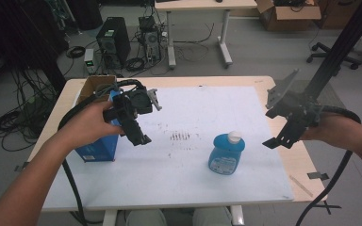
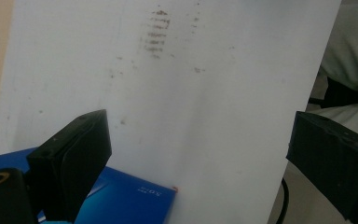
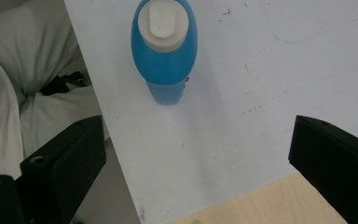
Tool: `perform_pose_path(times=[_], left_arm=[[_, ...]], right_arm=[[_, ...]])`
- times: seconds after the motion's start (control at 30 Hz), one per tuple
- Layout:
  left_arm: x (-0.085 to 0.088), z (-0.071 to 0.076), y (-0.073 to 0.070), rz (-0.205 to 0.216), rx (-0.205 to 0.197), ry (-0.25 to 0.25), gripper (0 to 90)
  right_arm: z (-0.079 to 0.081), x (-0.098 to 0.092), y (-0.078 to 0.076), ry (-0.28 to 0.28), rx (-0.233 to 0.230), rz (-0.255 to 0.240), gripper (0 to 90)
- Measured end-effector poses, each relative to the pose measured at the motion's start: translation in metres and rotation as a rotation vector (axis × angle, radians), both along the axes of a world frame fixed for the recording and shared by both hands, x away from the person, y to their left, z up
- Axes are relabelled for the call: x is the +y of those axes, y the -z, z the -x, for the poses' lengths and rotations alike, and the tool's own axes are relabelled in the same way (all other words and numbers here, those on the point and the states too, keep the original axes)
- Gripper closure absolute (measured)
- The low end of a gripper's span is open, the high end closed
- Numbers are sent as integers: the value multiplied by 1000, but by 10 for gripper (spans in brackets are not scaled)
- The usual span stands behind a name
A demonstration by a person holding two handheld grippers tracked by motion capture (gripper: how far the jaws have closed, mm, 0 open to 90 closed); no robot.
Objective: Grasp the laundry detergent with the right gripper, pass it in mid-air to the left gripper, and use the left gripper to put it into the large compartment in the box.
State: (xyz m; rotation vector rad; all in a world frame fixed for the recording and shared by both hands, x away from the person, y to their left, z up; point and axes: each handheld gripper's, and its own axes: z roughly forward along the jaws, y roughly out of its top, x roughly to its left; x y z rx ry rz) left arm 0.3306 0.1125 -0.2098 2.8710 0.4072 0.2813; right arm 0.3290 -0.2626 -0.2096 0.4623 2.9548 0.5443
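Note:
A blue bottle (image 1: 226, 155) with a white cap stands upright on the white mat (image 1: 193, 183), right of the middle. My right gripper (image 1: 273, 128) hovers at the table's right edge, open and empty. In the right gripper view the bottle (image 3: 165, 60) is seen from above, beyond the open right gripper (image 3: 198, 140) and apart from it. My left gripper (image 1: 143, 120) is held above a blue box (image 1: 96, 149) at the mat's left side. In the left gripper view the left gripper (image 2: 198, 135) is open over bare mat (image 2: 214, 93), with a corner of the blue box (image 2: 130, 200) under the left jaw.
An open cardboard box (image 1: 94, 84) sits at the table's far left corner behind the blue box. Dark smudges (image 1: 180, 136) mark the mat's middle. Bare wood table edge (image 1: 306, 165) runs along the right. Computer towers, cables and another desk stand on the floor beyond.

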Motion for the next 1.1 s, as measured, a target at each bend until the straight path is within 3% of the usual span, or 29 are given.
perform_pose_path(times=[0.67, 1.1], left_arm=[[-1, -1, 3, -4, 1, 1, 65], [-1, -3, 6, -2, 6, 0, 66]], right_arm=[[4, -16, 30, 25, -12, -99, 37], [7, -27, 62, 34, -27, -233, 34]])
